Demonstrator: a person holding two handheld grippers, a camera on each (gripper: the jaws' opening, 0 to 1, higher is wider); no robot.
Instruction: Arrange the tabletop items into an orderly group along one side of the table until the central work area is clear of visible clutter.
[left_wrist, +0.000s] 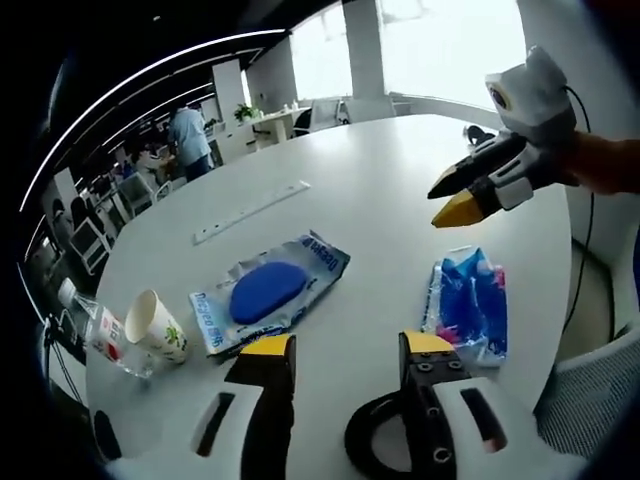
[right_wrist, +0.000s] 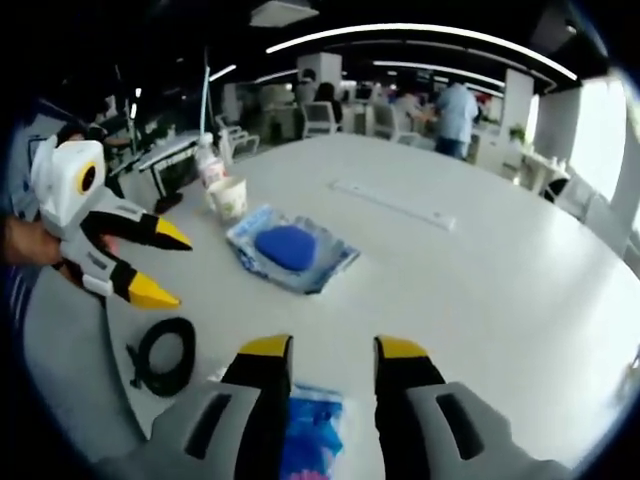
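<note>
Right now both my tongs hang spread over the white bench (left_wrist: 400, 190), gripping nothing. My left tongs (left_wrist: 345, 350) sit near the blue-pad packet (left_wrist: 270, 290); the paper cup (left_wrist: 158, 325) lies further left. My right tongs (right_wrist: 330, 350) hover above the blue wipes pack (right_wrist: 310, 430), black cable coil (right_wrist: 165, 355) to their left.

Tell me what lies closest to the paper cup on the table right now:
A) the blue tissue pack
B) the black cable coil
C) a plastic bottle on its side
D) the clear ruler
C: the plastic bottle lies on its side against the paper cup, while the other items sit farther off on the table.
</note>
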